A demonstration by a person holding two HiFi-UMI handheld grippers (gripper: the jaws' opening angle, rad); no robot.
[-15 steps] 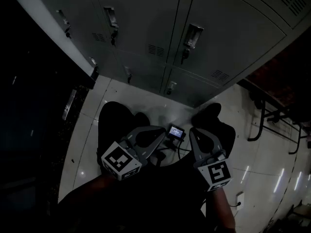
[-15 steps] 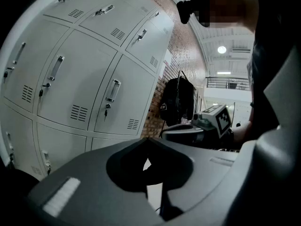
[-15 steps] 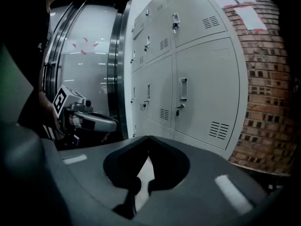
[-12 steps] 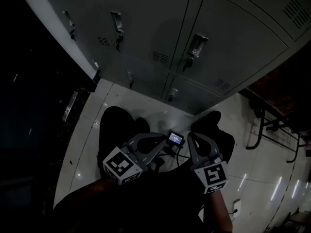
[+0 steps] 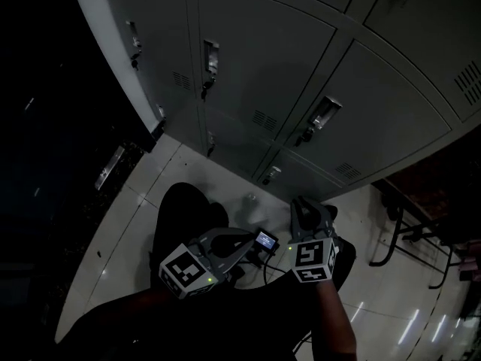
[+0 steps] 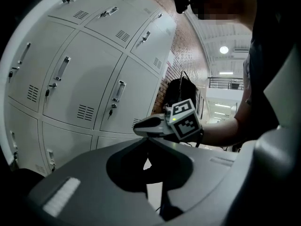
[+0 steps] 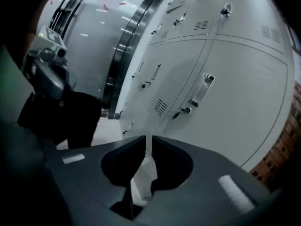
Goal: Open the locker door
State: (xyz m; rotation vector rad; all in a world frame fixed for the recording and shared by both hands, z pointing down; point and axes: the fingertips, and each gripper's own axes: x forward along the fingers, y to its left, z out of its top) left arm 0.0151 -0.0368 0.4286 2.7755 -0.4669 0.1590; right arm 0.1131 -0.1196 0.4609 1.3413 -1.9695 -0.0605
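Observation:
A bank of grey lockers [image 5: 278, 59] rises in front of me, all doors closed. The nearest door [image 5: 376, 119] carries a recessed metal handle [image 5: 322, 113] with a key below it; that handle [image 7: 203, 89] also shows in the right gripper view. My right gripper [image 5: 307, 205] is held low, pointing at the lockers and well short of them. Its tips [image 7: 148, 139] stand a narrow gap apart with nothing between. My left gripper [image 5: 252, 235] hangs beside it, lower and to the left. Its tips [image 6: 143, 140] meet, empty.
A small device with a lit screen [image 5: 264, 239] sits between the grippers. My dark trouser legs [image 5: 184, 209] are below, over a glossy tiled floor [image 5: 143, 194]. Metal chair legs [image 5: 394, 228] stand at the right. The left side is dark.
The head view has tilted up, so more of the lockers shows. My right gripper has moved forward toward the lockers. The left gripper has barely moved.

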